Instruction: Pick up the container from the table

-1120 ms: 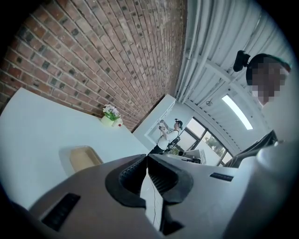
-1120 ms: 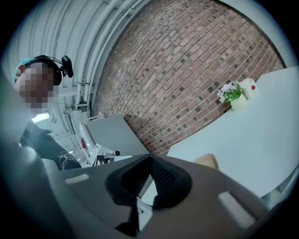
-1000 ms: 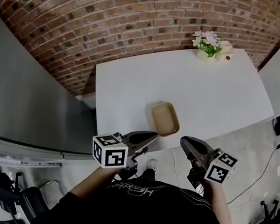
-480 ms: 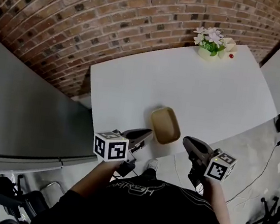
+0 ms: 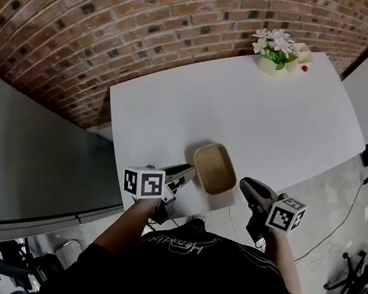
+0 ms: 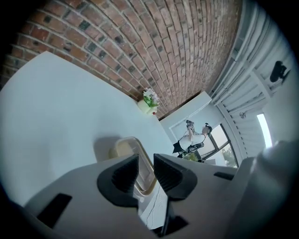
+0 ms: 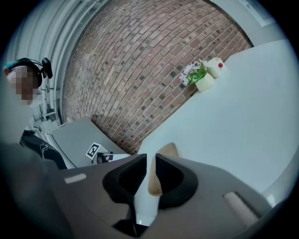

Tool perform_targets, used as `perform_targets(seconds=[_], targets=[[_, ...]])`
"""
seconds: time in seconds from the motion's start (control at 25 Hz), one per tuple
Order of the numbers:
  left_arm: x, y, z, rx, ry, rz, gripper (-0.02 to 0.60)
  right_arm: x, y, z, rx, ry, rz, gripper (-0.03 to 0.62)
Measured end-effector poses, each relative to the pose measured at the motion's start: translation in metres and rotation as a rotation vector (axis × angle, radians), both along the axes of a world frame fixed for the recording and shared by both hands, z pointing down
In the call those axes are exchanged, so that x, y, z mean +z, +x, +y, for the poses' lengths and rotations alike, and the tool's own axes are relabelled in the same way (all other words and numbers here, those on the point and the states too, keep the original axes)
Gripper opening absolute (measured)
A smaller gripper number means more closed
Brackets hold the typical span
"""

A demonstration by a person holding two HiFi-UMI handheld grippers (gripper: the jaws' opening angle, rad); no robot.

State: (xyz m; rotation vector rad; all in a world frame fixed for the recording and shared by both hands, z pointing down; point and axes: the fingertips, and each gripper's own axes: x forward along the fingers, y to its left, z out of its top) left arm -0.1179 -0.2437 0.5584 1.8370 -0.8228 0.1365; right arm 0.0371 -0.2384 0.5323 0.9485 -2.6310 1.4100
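A tan, shallow, rounded-rectangle container (image 5: 215,168) lies empty near the front edge of the white table (image 5: 242,110). My left gripper (image 5: 184,174) hovers just left of it, jaws close together with nothing between them. My right gripper (image 5: 247,184) sits off the table's front edge, right of the container, jaws likewise drawn together and empty. In the left gripper view the container (image 6: 126,148) shows just beyond the left gripper (image 6: 145,161). In the right gripper view a strip of the container (image 7: 168,150) shows past the right gripper (image 7: 150,161).
A small pot of flowers (image 5: 273,54) with a cream item beside it stands at the table's far right corner. A brick wall (image 5: 119,27) runs behind the table. A grey cabinet top (image 5: 28,156) lies to the left. Cables and chair bases are on the floor at right.
Both grippers have moved forward toward the table's front edge. The left one has closed in on the container's left side. The container has not moved.
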Motion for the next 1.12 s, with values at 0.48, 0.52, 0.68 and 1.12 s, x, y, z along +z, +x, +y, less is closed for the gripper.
perform_targets(seconds=[0.48, 0.52, 0.68, 1.12], targets=[[0.053, -0.010, -0.027, -0.052, -0.133, -0.004, 0.103, 0.064, 0.003, -0.016, 0.033, -0.145, 0.081, 0.072], [0.057, -0.010, -0.029, -0.054, -0.143, -0.002, 0.103, 0.069, 0.003, -0.016, 0.034, -0.157, 0.084, 0.072], [0.068, -0.006, -0.028, -0.043, -0.177, 0.003, 0.103, 0.085, 0.003, -0.018, 0.045, -0.196, 0.089, 0.072], [0.081, -0.003, -0.029, -0.044, -0.229, 0.023, 0.101, 0.097, -0.001, -0.017, 0.041, -0.257, 0.036, 0.071]])
